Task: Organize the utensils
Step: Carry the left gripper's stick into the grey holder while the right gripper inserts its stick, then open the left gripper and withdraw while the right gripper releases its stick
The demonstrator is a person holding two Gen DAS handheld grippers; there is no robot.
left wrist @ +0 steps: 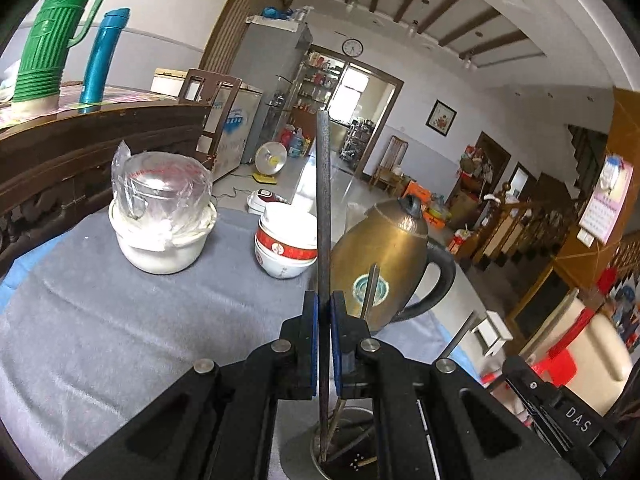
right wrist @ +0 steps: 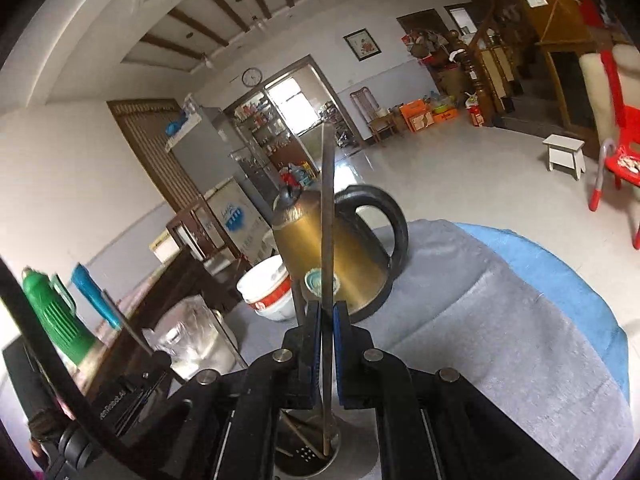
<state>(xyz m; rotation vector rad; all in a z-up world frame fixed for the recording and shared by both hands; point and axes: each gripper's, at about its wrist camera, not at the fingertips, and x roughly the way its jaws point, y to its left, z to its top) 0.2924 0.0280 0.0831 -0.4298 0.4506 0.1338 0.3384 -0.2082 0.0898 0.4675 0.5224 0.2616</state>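
Jaws, left gripper (left wrist: 324, 312): pressed together on a chopstick (left wrist: 323, 216), a thin dark metal rod pinched between the blue pads. Rod upright, long axis running straight up and down through the pinch; its upper length stands well above the jaws, its lower end reaches into the utensil holder (left wrist: 340, 444) directly beneath.

Jaws, right gripper (right wrist: 327, 320): likewise pressed together, pinching a second chopstick (right wrist: 328, 216). Same attitude: upright, tip down inside the utensil holder (right wrist: 308, 448), top rising past the kettle.

Utensil holder: round metal cup with a perforated floor, standing on the table's grey cloth (left wrist: 120, 320) at its near edge, below both grippers. More sticks lean inside it at a slant.

Governing relation: each rod's long axis is in line with the holder's mouth, and the holder lies straight below each pair of jaws. Neither hand is clearly the nearer; both sit just above the cup, side by side. Judged, the coming move is vertical only, down to seat or up to draw; which of the two cannot be told.

Other items on the table: brass kettle (left wrist: 384, 264) with black handle, just beyond the holder; stacked red-and-white bowls (left wrist: 284, 248) beside it; white pot (left wrist: 160, 232) carrying a plastic-wrapped glass, toward the far left edge.
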